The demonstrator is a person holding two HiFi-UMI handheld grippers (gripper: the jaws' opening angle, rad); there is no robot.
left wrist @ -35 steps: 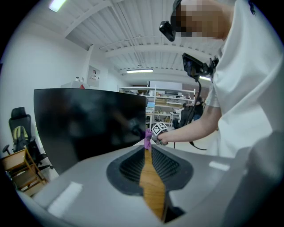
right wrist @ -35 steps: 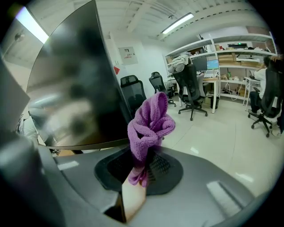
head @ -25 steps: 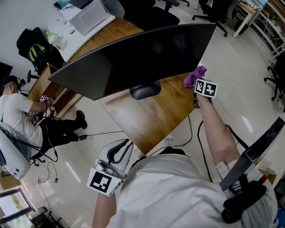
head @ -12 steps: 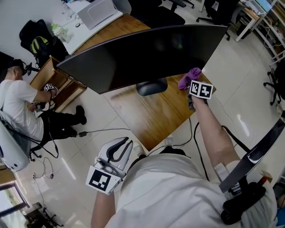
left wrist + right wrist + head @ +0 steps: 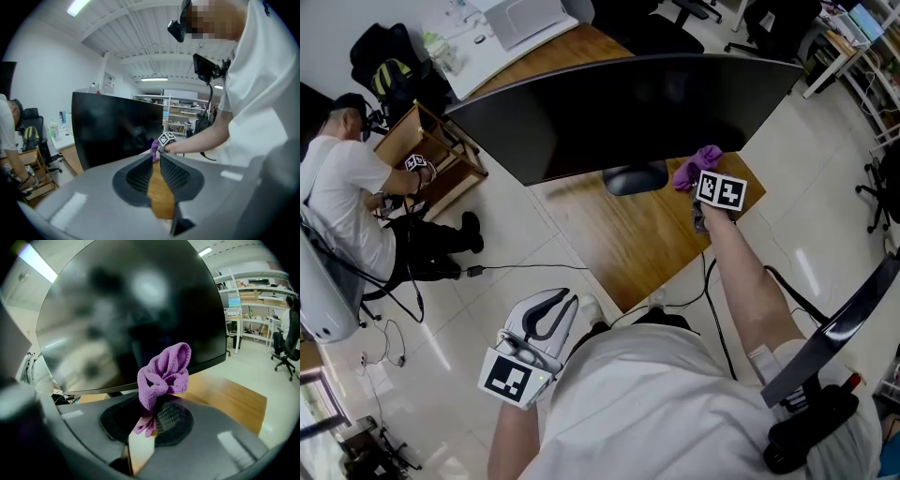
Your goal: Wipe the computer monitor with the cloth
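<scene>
Our left gripper (image 5: 558,305), jaws together on nothing, hangs over the floor off the near edge of the desk (image 5: 623,239). Our right gripper (image 5: 700,185) is clamped on a purple cloth (image 5: 697,166) at the dark monitor's (image 5: 628,108) lower edge, above the desk's near right corner; whether cloth meets screen, we cannot tell.

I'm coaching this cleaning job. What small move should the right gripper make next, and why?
Probably ease the cloth forward onto the monitor: the right gripper is shut on the cloth, holding it by the screen's lower edge, and contact isn't clear.
</scene>
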